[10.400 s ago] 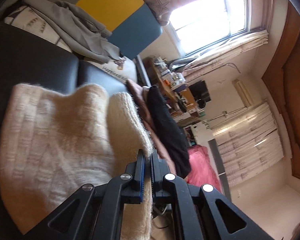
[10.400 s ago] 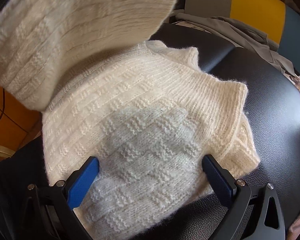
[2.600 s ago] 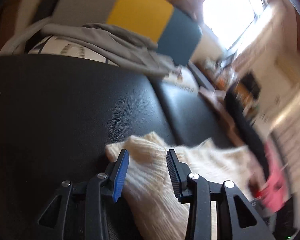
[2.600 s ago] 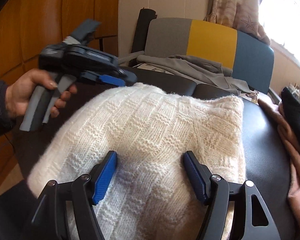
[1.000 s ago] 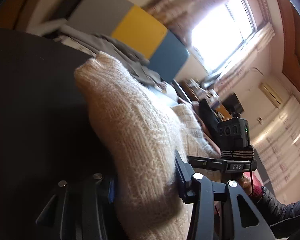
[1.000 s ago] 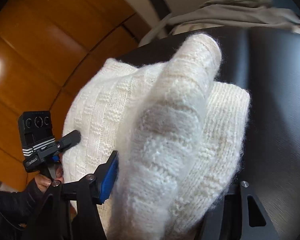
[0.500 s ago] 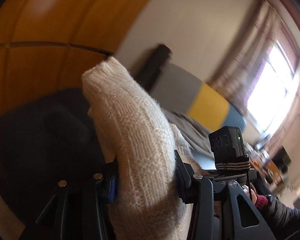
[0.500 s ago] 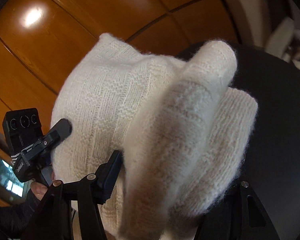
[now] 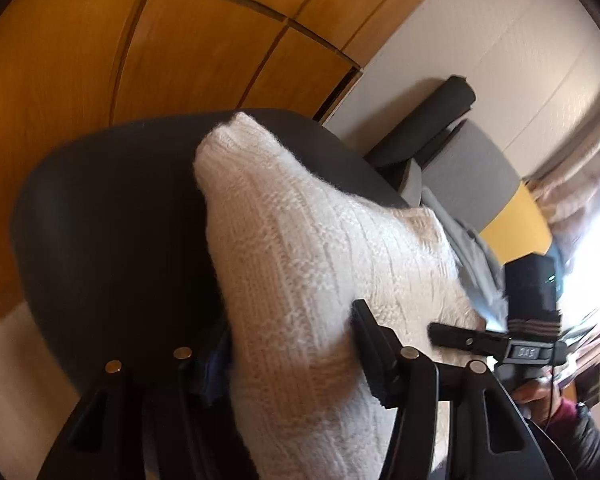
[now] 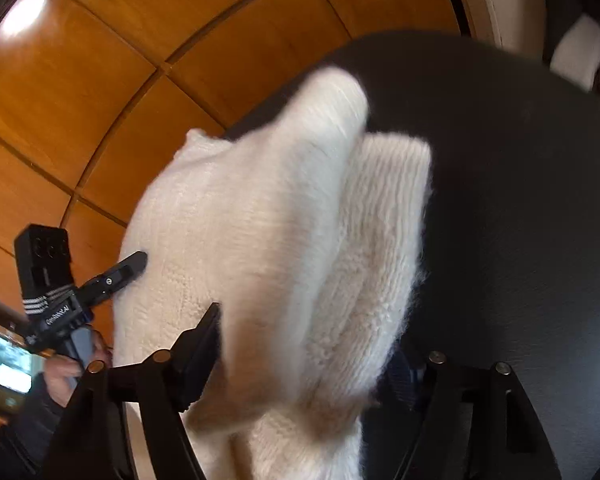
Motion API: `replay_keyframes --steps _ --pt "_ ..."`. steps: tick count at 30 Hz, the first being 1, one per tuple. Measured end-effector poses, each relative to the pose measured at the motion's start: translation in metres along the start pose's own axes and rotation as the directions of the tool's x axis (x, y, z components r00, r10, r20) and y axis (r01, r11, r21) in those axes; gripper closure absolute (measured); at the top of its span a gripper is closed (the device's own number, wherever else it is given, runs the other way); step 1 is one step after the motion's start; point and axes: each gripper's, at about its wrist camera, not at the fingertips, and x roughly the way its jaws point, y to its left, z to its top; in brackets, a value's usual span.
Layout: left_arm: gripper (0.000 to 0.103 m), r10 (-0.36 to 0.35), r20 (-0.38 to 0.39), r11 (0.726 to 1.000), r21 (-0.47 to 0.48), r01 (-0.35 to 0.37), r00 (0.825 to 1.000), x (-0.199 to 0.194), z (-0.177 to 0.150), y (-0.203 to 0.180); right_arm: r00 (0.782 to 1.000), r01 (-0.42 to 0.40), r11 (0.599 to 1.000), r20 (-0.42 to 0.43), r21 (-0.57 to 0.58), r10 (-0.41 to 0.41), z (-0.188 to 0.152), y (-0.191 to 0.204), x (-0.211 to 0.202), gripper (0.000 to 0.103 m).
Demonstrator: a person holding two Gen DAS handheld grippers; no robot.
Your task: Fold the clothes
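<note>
Sweater (image 9: 324,280) — a cream knit, already folded into a thick bundle — sits clamped between our two claws, one at each end, lifted above the black leather seat (image 9: 112,240) with the orange wood panelling (image 9: 120,60) behind it. We grip it with both because a bulky fold held from one side alone would likely sag open.

Our left claw (image 9: 290,344) is closed on the near edge of the bundle, its fingers pressing into the knit from both sides. In the right wrist view our right claw (image 10: 304,352) squeezes the opposite end the same way, and there the stacked layers show plainly, one fat roll lying over another.

Each view catches the other claw at the far side of the sweater, a hand (image 10: 66,376) around its handle. We judge the folding itself is done and the bundle is being carried — where to, we cannot tell.
</note>
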Motion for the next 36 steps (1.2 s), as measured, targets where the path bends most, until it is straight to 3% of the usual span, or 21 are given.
replay_keyframes --steps 4,5,7,9,11,12,15,17,20,26,29,30,33,36 --pt "0.045 0.082 0.079 0.994 0.065 -0.087 0.994 -0.029 0.005 -0.005 0.983 0.149 0.975 0.136 -0.167 -0.127 -0.002 0.041 -0.037 0.029" --pt "0.045 0.093 0.108 0.991 0.085 -0.102 0.990 -0.038 0.005 -0.009 0.975 0.173 0.960 0.175 -0.221 -0.136 -0.008 0.063 -0.045 0.029" --pt "0.043 0.103 0.144 0.986 0.112 -0.119 0.984 -0.049 0.007 -0.016 0.968 0.185 0.929 0.221 -0.320 -0.117 0.005 0.070 -0.064 0.029" --pt "0.033 0.106 0.162 0.983 0.134 -0.129 0.981 -0.055 0.010 -0.022 0.969 0.186 0.892 0.225 -0.412 -0.098 -0.002 0.093 -0.066 0.029" --pt "0.032 0.104 0.148 0.980 0.152 -0.126 0.984 -0.047 0.013 -0.033 0.979 0.176 0.857 0.179 -0.485 -0.100 -0.015 0.103 -0.061 0.029" --pt "0.032 0.103 0.130 0.980 0.154 -0.123 0.986 -0.039 0.015 -0.042 0.980 0.189 0.848 0.145 -0.495 -0.134 -0.005 0.110 -0.042 0.031" --pt "0.032 0.126 0.053 0.982 0.135 -0.132 0.991 -0.009 0.011 -0.053 0.967 0.242 0.873 0.035 -0.425 -0.251 -0.025 0.067 -0.011 0.036" --pt "0.032 0.162 -0.003 0.976 0.149 -0.160 0.987 0.021 0.003 -0.063 0.977 0.213 0.915 0.096 -0.343 -0.191 -0.033 0.035 -0.013 0.036" --pt "0.031 0.176 0.077 0.975 0.126 -0.185 0.981 0.022 -0.014 -0.059 0.974 0.215 0.919 0.147 -0.332 -0.174 -0.038 0.031 -0.015 0.036" --pt "0.030 0.204 0.110 0.971 0.099 -0.215 0.973 0.015 -0.012 -0.065 0.968 0.241 0.918 0.152 -0.315 -0.202 -0.040 0.038 -0.025 0.035" --pt "0.031 0.247 0.145 0.966 0.040 -0.255 0.958 -0.008 -0.011 -0.067 0.962 0.261 0.929 0.146 -0.261 -0.229 -0.029 0.052 -0.040 0.027" --pt "0.031 0.267 0.164 0.962 0.014 -0.273 0.950 -0.021 -0.012 -0.068 0.954 0.286 0.926 0.159 -0.245 -0.253 -0.028 0.058 -0.048 0.020" --pt "0.031 0.312 0.239 0.948 -0.016 -0.318 0.919 -0.056 -0.017 -0.074 0.921 0.361 0.911 0.229 -0.201 -0.314 -0.033 0.076 -0.079 0.010" --pt "0.031 0.377 0.280 0.920 -0.001 -0.393 0.883 -0.090 -0.027 -0.088 0.867 0.447 0.883 0.310 -0.139 -0.390 -0.040 0.103 -0.097 0.000"
